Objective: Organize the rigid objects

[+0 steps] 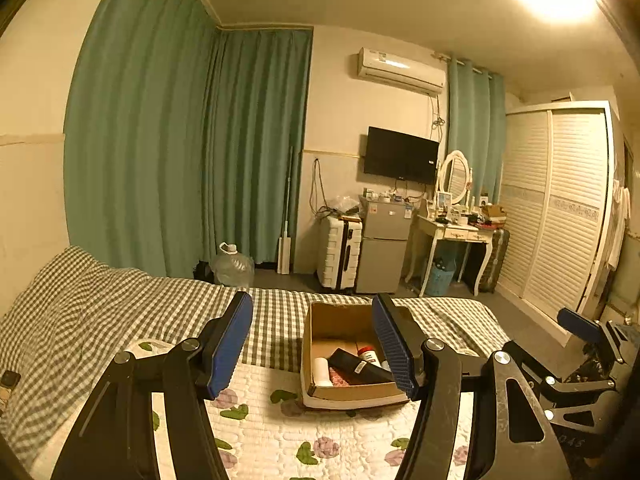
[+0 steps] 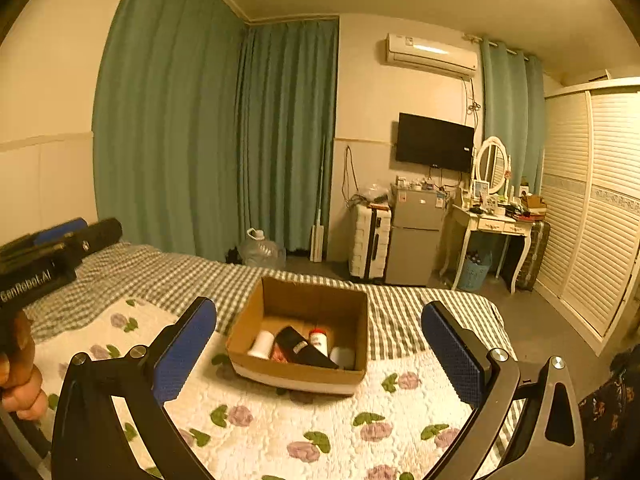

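Observation:
An open cardboard box (image 2: 304, 300) (image 1: 332, 320) sits on the bed's floral quilt (image 2: 280, 432). Inside lie a white bottle (image 2: 262, 344), a black flat case (image 2: 304, 350), a red-capped white bottle (image 2: 319, 340) and a pale round container (image 2: 343, 356). My left gripper (image 1: 316, 344) is open and empty, raised above the quilt just before the box. My right gripper (image 2: 320, 344) is open and empty, held back from the box. The right gripper also shows at the right edge of the left wrist view (image 1: 580, 328).
A checked sheet (image 1: 100, 292) covers the bed's far half. Beyond the bed stand a water jug (image 1: 232, 266), a white suitcase (image 1: 340, 256), a small fridge (image 1: 384, 248), a dressing table (image 1: 456, 236) and a wardrobe (image 1: 560, 200). Green curtains hang behind.

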Tool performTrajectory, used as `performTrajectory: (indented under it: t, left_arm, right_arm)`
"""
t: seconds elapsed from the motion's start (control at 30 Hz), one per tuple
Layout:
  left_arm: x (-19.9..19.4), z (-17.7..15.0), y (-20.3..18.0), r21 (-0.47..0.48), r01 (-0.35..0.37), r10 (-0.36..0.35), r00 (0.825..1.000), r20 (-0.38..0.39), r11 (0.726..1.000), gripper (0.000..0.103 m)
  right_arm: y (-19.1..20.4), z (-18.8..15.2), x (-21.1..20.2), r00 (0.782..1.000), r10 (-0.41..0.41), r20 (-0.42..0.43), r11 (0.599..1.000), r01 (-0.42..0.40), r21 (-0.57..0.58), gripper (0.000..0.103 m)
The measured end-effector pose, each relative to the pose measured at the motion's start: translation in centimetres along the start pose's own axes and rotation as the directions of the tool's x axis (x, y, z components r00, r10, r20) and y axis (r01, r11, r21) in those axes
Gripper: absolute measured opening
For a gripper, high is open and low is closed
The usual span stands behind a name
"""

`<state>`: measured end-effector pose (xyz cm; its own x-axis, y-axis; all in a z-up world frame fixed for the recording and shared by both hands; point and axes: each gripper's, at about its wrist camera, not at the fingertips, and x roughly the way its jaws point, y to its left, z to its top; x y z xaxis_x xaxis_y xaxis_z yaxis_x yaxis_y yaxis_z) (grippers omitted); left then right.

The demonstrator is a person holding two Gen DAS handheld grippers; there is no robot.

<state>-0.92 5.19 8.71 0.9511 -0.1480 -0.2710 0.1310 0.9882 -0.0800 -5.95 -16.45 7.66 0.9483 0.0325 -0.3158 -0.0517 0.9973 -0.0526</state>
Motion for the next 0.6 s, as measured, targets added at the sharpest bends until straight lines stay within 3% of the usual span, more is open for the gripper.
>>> performTrajectory:
  t: [0.2, 0.6]
  left_arm:
    - [1.8, -3.1, -0.7, 0.029, -0.023, 0.022, 1.0, 0.009, 0.999, 0.065]
    - [5.6, -6.8, -1.6, 0.064, -0.023, 0.029, 0.995, -0.094, 0.998, 0.065]
  right_arm:
    - [-0.6, -2.0, 2.0, 1.0, -0.017, -0.002, 1.0, 0.017, -0.007, 0.103]
    - [-1.5, -4.1, 5.2, 0.998, -0.036, -0.052, 0.999, 0.036, -0.001, 0.103]
